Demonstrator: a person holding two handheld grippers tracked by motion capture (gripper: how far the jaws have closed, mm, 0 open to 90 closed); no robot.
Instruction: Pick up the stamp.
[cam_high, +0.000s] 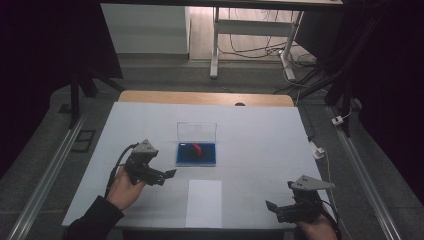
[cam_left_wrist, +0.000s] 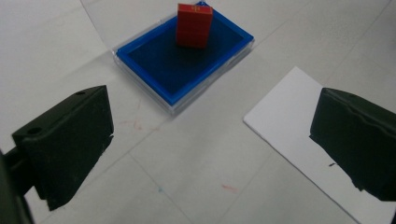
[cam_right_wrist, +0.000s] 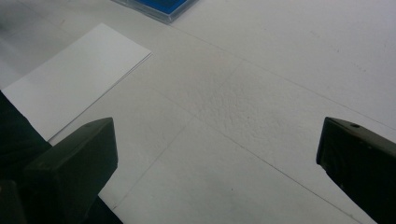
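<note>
the red block (cam_left_wrist: 194, 25) stood upright on its short end in the blue tray (cam_left_wrist: 163, 70), toward the tray's far side, its long axis pointing up off the table. the tray sat near the middle of the white table (cam_high: 260, 135) with its clear lid (cam_high: 197, 131) propped up behind it. the left gripper (cam_high: 170, 173) was the nearer one — it hovered just beside the tray's near left corner, aimed at it, with the block ahead of it and a little to the left between its jaws in the left gripper view. its jaws were spread wide, holding and touching nothing. the right gripper (cam_high: 271, 205) hung well apart from the tray, low at the table's near right edge, likewise wide open and empty. a white sheet of paper (cam_high: 204, 202) lay between the two, just in front of the tray. judging by this, the left gripper was better placed for the block — a forward reach over the tray's near rim, closing across the block's narrow sides.
</note>
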